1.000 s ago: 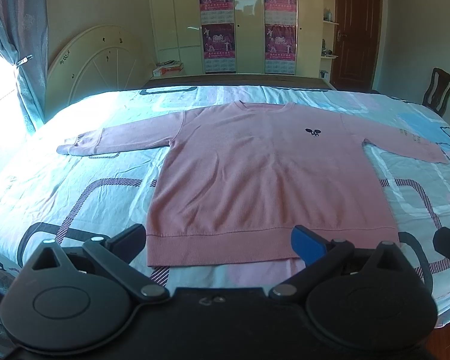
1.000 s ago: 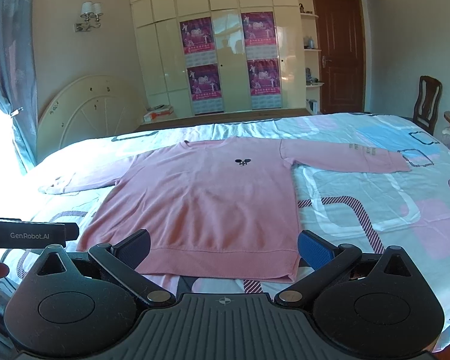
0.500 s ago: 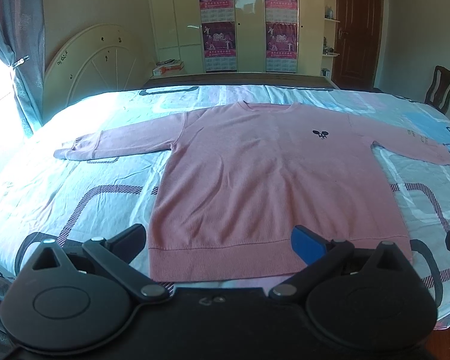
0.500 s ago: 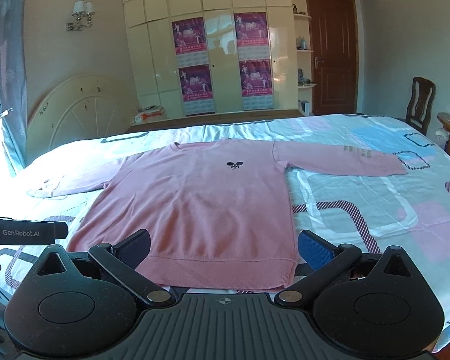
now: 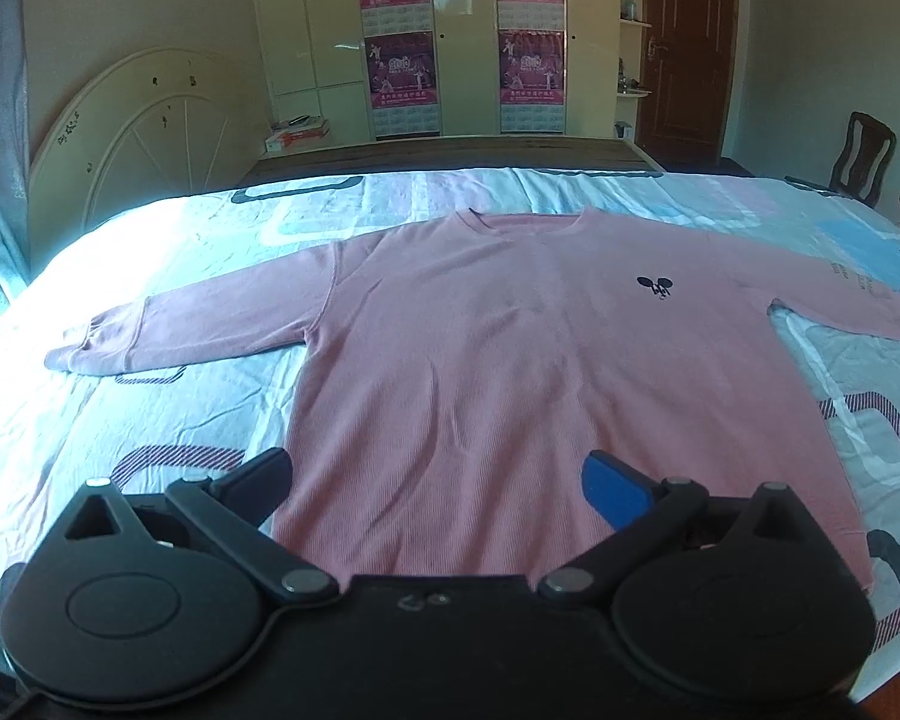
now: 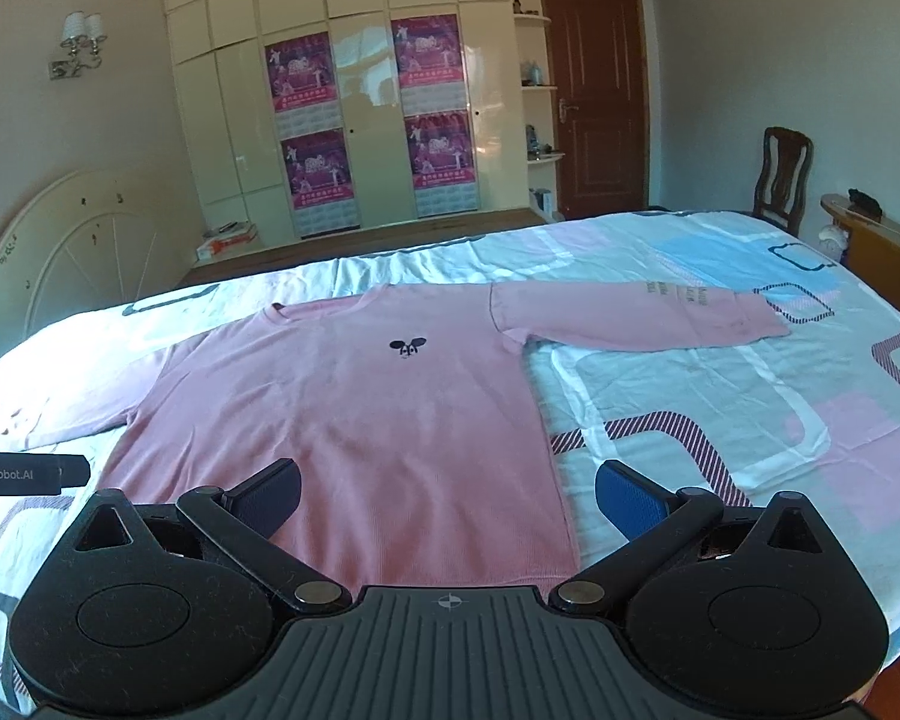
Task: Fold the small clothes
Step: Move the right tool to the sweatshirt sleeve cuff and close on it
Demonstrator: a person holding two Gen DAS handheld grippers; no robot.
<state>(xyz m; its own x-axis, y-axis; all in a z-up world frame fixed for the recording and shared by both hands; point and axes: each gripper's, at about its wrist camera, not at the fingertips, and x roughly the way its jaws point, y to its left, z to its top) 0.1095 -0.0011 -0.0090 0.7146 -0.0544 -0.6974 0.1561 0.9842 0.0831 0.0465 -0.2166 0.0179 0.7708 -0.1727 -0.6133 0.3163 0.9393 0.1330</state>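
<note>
We see our left gripper point(image 5: 438, 480) and right gripper point(image 6: 447, 489) as matte black, each with two round discs, silver pivot screws, one black finger and one blue-padded finger point(image 6: 627, 504); white "GenRobot.AI" lettering marks the left one's side.

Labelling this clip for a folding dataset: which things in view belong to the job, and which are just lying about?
Job:
pink sweater, spread flat
bed sheet under it
left gripper, open
right gripper, open

Bystanders:
wooden chair
posters on the wardrobe
box by the wardrobe
wall lamp
</note>
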